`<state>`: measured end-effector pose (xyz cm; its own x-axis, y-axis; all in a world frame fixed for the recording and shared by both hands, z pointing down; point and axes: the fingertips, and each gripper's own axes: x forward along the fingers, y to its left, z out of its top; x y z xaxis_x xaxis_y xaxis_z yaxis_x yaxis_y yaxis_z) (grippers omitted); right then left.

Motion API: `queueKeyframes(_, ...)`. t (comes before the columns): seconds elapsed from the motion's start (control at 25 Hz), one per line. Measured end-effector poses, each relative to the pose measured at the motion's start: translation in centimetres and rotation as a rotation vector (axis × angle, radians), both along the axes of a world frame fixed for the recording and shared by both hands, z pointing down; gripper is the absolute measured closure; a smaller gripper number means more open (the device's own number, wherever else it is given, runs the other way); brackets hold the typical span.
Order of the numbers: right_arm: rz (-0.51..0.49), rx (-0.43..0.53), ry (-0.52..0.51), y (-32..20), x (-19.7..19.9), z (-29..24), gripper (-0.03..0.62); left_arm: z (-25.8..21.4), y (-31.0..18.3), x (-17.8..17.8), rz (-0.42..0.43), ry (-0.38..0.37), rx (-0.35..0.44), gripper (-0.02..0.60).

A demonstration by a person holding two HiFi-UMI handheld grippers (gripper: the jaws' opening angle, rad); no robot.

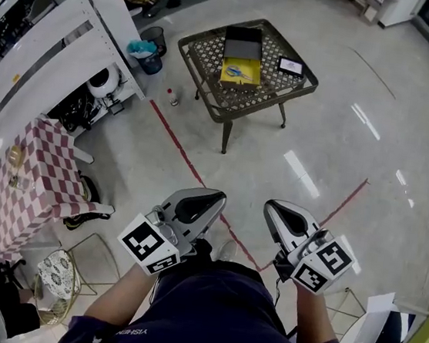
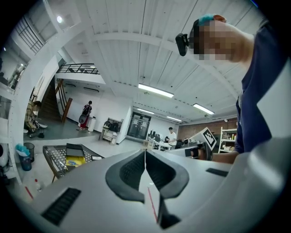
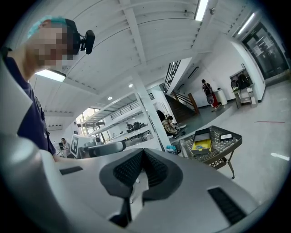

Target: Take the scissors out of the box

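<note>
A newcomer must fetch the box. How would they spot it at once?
Out on the pale shiny floor, beyond the red tape line, stands a low dark table with a lattice top. The box lies in the middle of it. Its bright yellow lining sets it apart from the black lid beyond it and the small black slab to its right.

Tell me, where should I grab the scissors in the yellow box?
Probably from straight above: the scissors lie flat in the open box, and its walls block the sides. Pinch across the handle end. Which end that is looks too small to tell from here.
</note>
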<state>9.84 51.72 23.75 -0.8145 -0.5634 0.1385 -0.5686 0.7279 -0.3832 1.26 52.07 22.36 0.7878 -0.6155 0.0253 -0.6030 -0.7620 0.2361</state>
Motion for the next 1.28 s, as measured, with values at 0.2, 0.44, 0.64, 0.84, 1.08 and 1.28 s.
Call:
queueKeyframes(0.2,-0.014,-0.014,0.009,-2.2,-0.6,0.7,0.577,0.8,-2.3,-0.5,-0.008,0.005,-0.015,0.555)
queueKeyframes(0.44,-0.022,-0.032,0.017,-6.5,-1.7,1.7,0.577,1.8,-6.9,-1.5,-0.013,0.012,-0.029,0.555)
queueKeyframes(0.64,-0.020,-0.046,0.025,-11.4,-3.4,2.4,0.577,2.6,-11.9,-3.0,-0.003,0.010,-0.043,0.555)
queueKeyframes(0.84,-0.007,-0.061,0.032,-16.3,-5.7,2.9,0.577,3.3,-16.9,-5.3,0.012,0.012,-0.061,0.555)
queueKeyframes(1.08,0.022,-0.075,0.043,-21.8,-8.7,3.0,0.577,3.4,-22.8,-8.1,0.048,0.010,-0.072,0.555)
queueKeyframes(1.28,0.053,-0.079,0.047,-26.3,-10.8,3.0,0.577,3.8,-27.3,-10.1,0.079,0.006,-0.080,0.555)
